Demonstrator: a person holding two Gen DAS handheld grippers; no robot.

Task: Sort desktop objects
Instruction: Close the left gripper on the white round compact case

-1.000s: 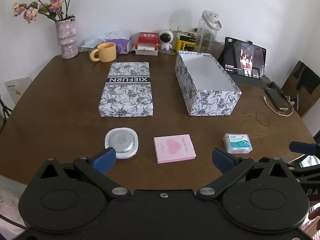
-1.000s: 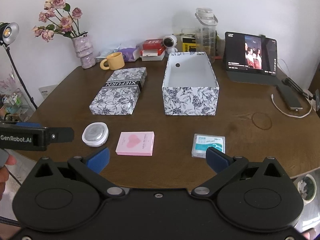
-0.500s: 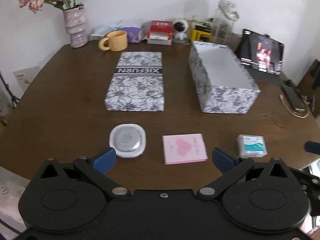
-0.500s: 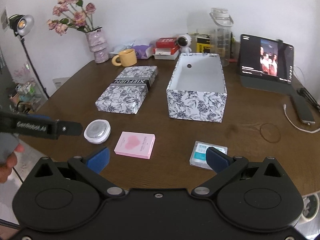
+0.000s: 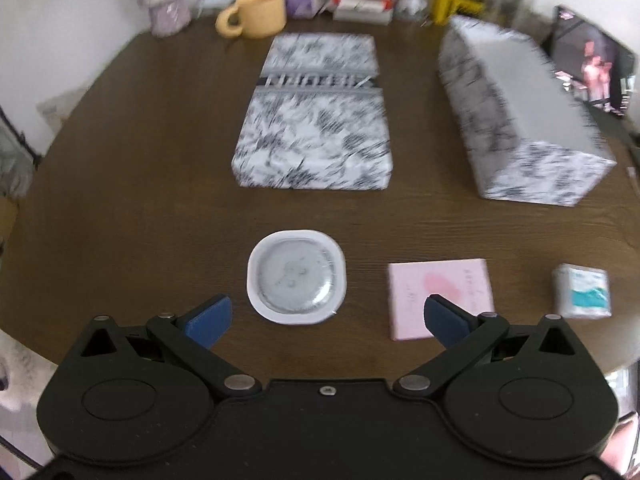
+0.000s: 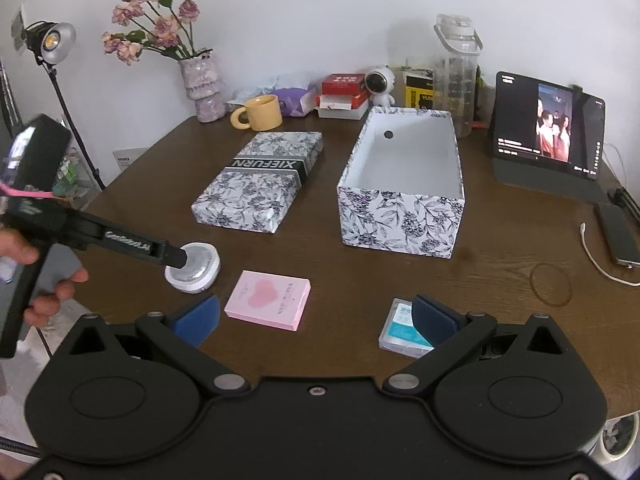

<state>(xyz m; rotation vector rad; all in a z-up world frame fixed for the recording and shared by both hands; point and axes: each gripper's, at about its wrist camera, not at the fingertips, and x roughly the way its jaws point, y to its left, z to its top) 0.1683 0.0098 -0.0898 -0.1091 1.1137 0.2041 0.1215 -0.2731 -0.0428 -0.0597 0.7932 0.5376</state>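
On the brown table lie a round white-rimmed case (image 5: 296, 276), a pink pad (image 5: 440, 296) and a small clear teal-labelled box (image 5: 584, 290). An open floral box (image 6: 404, 184) stands behind them, its floral lid (image 6: 260, 180) to its left. My left gripper (image 5: 326, 318) is open and empty, just before the white case (image 6: 194, 266); its fingers (image 6: 176, 258) reach over that case in the right wrist view. My right gripper (image 6: 316, 316) is open and empty, above the pink pad (image 6: 268, 294) and the teal box (image 6: 402, 328).
At the back stand a flower vase (image 6: 202, 84), a yellow mug (image 6: 260, 112), red boxes (image 6: 344, 94), an astronaut figure (image 6: 382, 84) and a clear bottle (image 6: 458, 76). A tablet (image 6: 548, 128), a phone (image 6: 618, 236) and a cable (image 6: 596, 256) lie at right.
My left gripper has moved forward and down toward the white case, which now looks larger. My right gripper has shifted slightly forward. Both remain open.
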